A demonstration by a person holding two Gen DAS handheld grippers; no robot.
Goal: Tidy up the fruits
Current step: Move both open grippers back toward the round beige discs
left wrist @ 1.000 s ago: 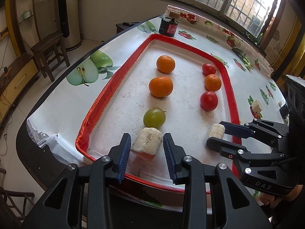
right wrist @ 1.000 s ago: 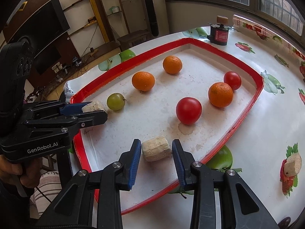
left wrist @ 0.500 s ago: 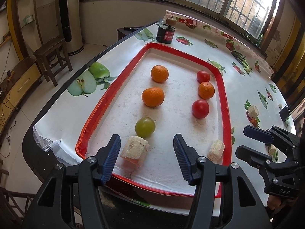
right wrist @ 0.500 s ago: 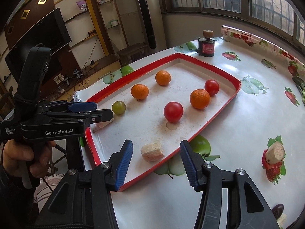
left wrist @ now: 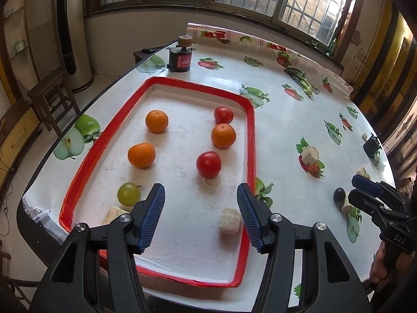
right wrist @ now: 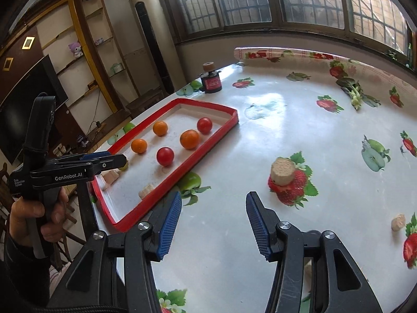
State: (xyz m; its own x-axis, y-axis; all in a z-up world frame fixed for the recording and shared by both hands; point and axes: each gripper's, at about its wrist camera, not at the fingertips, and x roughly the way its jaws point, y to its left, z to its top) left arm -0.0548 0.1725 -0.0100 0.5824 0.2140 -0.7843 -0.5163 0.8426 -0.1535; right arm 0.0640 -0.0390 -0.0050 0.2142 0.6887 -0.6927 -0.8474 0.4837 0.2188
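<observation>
Red tray (left wrist: pixel 250 140) on fruit-print surface (left wrist: pixel 281 120), three oranges (left wrist: pixel 142 154), two tomatoes (left wrist: pixel 208 164), grape (left wrist: pixel 128 193) inside, pale chunks (left wrist: pixel 229 220) perhaps cork, left hand-held gripper (left wrist: pixel 200 214) wide and empty over tray, right hand-held gripper (right wrist: pixel 213 224) wide, empty.

tray (left wrist: pixel 250 140): red rim | oranges (left wrist: pixel 156 121), tomatoes (left wrist: pixel 208 164), grape (left wrist: pixel 128 193): loose inside

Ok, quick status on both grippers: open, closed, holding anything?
Left gripper: jaws open, holding nothing, above the red tray.
Right gripper: jaws open, holding nothing, over the table.
</observation>
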